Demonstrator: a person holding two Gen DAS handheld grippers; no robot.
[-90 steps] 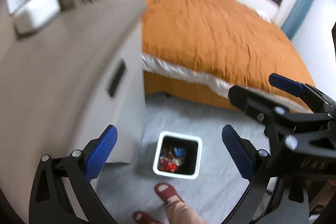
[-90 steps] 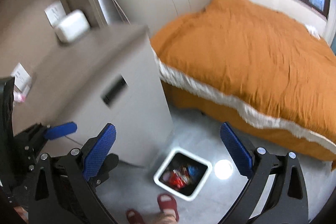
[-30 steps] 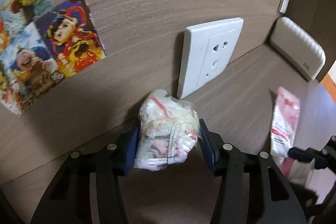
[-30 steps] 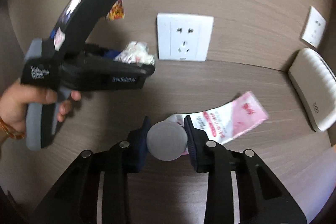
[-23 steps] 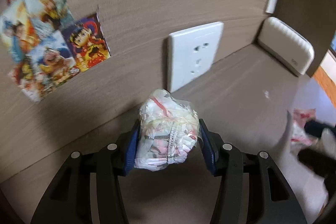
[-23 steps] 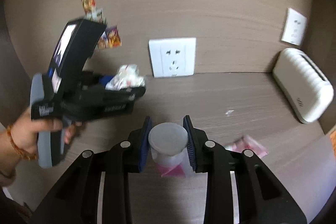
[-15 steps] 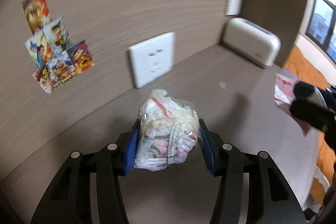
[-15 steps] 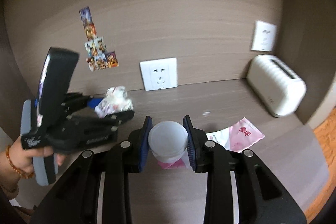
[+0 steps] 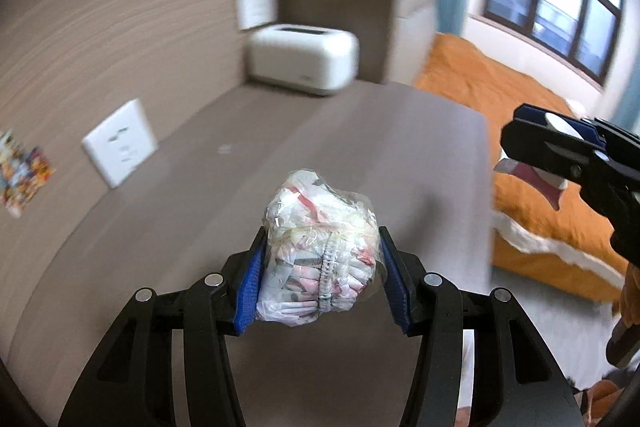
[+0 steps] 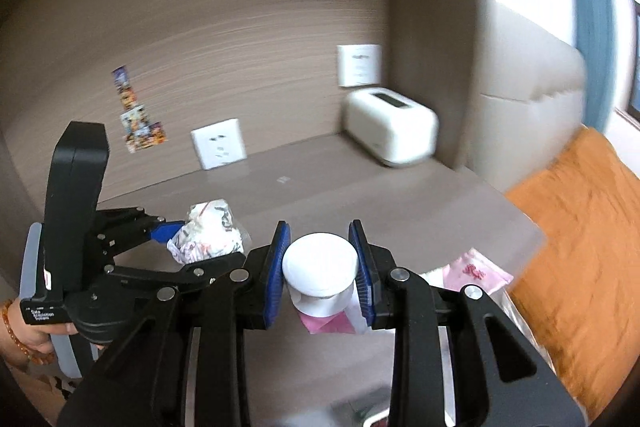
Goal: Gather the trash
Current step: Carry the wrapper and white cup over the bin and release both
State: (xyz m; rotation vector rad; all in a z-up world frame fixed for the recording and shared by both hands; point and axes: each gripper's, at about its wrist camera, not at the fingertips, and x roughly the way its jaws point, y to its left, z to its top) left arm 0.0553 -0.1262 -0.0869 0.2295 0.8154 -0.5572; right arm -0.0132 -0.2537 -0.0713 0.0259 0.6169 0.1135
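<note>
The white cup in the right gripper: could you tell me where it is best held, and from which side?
Grip the white cup across its round rim, pads on opposite sides, as the right gripper does now; the curved wall gives two facing contacts. The pink wrapper hangs below it.

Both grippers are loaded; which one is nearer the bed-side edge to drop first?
Right. The right gripper with the white cup is past the nightstand edge, by the bed; the left gripper holds its crumpled wrapper above the top.

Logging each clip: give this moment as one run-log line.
left gripper: shut on crumpled plastic wrapper ball | right gripper: shut on white round cup, pink packet | above brown nightstand
</note>
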